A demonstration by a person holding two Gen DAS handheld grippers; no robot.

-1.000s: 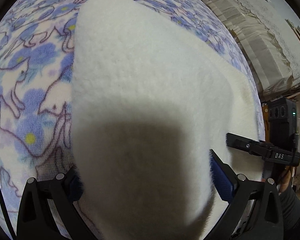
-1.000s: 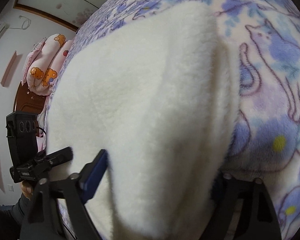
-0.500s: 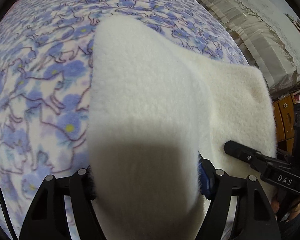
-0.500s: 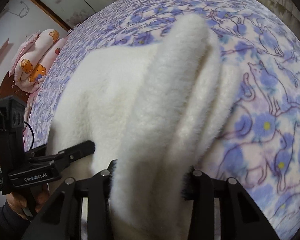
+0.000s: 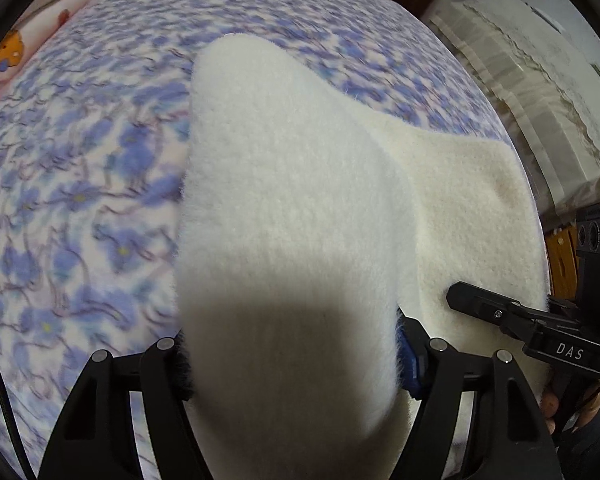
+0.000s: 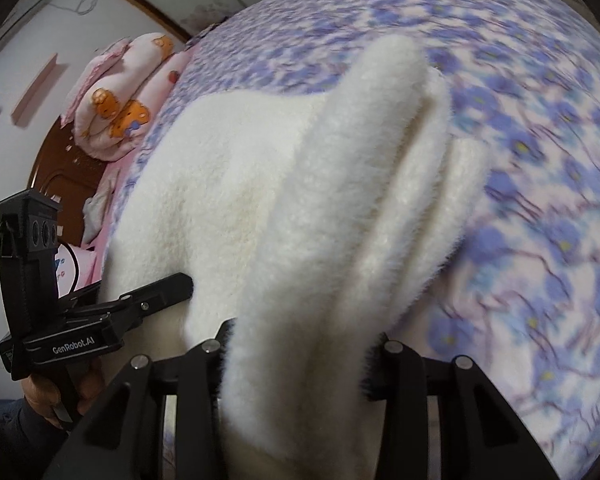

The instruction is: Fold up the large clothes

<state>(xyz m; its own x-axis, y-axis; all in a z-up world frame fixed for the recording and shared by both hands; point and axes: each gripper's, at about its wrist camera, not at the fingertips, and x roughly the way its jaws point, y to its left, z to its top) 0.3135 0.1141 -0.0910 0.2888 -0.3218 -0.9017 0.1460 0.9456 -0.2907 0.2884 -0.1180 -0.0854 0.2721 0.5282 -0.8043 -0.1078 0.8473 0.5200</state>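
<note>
Two handheld tools each clamp a bunched fold of a fluffy white garment (image 5: 292,184). The left tool (image 5: 288,356) has its jaws part-closed tight on the thick fleece, which rises ahead of it and drapes off to its right. The right tool (image 6: 296,356) squeezes a narrower fold the same way. Beneath and beyond both lies a bed (image 5: 80,168) covered in blue-flowered fleece, with pink bedding (image 6: 116,96) far off to the right tool's left.

Blue-flowered bedspread (image 5: 100,184), rolled pink bear-print quilt (image 6: 116,100) at its far end, wooden headboard (image 6: 60,184).
</note>
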